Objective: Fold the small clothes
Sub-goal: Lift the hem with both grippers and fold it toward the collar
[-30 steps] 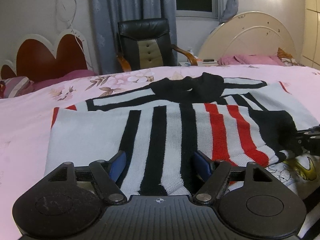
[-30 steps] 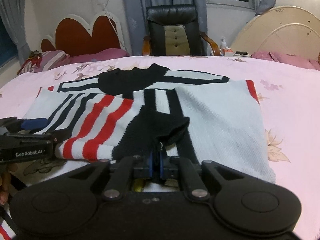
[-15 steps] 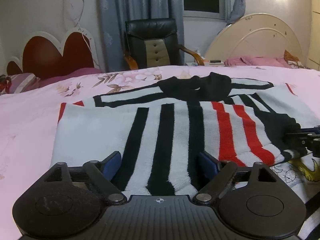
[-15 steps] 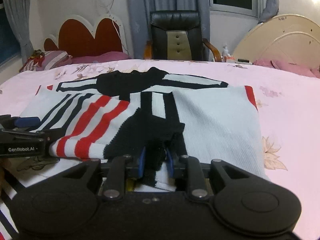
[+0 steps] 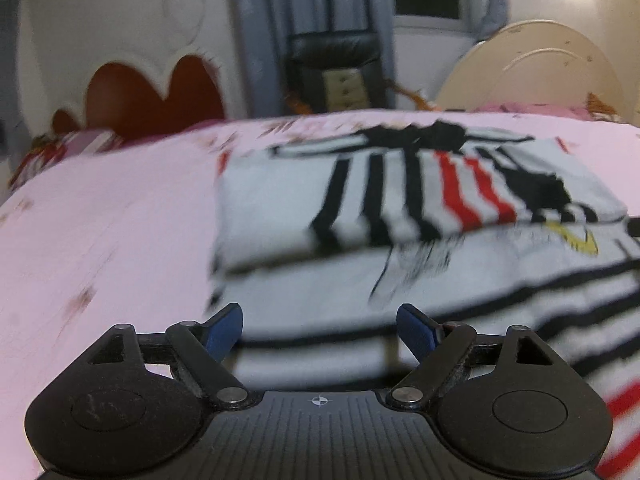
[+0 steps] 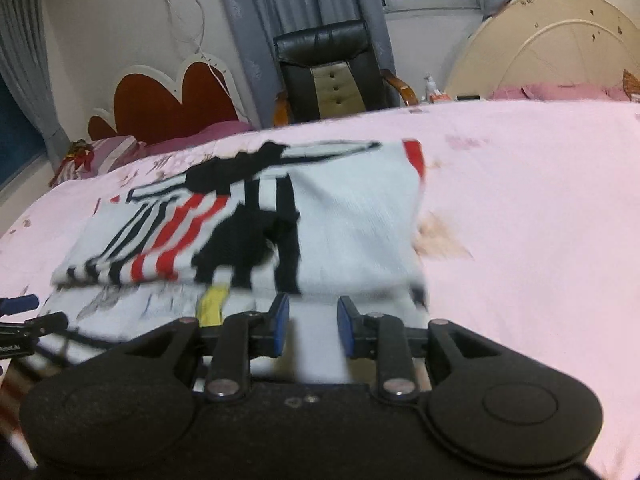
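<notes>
A white knit sweater (image 5: 400, 196) with black and red stripes lies folded on the pink bed, its sleeves laid across the body; it also shows in the right wrist view, sweater (image 6: 352, 216). It rests on another white printed garment (image 5: 360, 292). My left gripper (image 5: 320, 330) stands wide open, short of the sweater, with nothing between its blue pads. My right gripper (image 6: 313, 328) is also back from the sweater's near edge. Its jaws are opening, and nothing is gripped between them. The left gripper (image 6: 20, 312) peeks in at the left edge of the right wrist view.
A pink flowered sheet (image 6: 540, 220) covers the bed. Behind it stand a black chair (image 6: 332, 76), a red heart-shaped headboard (image 6: 168, 100), grey curtains and a cream round headboard (image 6: 560, 52). More striped cloth (image 5: 580, 320) lies at the near right.
Both grippers have drawn back from the sweater. The right gripper has let go of the black sleeve cuff and its jaws have parted. The garment under the sweater now shows in front.
</notes>
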`<state>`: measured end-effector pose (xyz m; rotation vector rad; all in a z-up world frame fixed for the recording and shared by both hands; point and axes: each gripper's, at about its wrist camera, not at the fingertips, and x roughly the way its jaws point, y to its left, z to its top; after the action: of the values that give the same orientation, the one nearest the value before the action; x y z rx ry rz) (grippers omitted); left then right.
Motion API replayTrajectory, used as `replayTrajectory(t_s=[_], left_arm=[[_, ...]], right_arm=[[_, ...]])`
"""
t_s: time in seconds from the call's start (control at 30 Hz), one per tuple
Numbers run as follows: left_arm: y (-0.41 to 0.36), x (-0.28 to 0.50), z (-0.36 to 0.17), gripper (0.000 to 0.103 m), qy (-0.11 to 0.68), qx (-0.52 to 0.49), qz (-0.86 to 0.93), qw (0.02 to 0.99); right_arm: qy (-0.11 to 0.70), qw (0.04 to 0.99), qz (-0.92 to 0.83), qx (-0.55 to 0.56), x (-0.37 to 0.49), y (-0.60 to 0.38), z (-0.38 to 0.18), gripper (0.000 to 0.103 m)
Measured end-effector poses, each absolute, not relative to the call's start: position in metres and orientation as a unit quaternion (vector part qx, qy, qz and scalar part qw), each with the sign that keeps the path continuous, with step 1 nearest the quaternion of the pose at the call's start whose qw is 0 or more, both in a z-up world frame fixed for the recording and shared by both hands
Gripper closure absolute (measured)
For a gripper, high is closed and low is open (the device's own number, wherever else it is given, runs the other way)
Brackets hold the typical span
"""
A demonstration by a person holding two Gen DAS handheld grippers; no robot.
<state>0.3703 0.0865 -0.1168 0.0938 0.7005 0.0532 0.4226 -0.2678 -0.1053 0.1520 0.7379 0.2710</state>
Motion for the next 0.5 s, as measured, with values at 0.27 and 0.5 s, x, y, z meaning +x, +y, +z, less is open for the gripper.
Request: replayTrajectory(t_s=[0.27,0.5], left_arm=[[0.125,0.308,-0.133,0.019,0.387,-0.008,0.040,0.921],[0.133,0.281,-0.131,0.019,0.393,-0.019,-0.007,0.920]], right_arm=[[0.391,0.910,0.108,0.088,0.338,-0.303,-0.105,0.066],[0.421,0.889,0.067,0.166,0.270,-0.318,-0.114,0.063]])
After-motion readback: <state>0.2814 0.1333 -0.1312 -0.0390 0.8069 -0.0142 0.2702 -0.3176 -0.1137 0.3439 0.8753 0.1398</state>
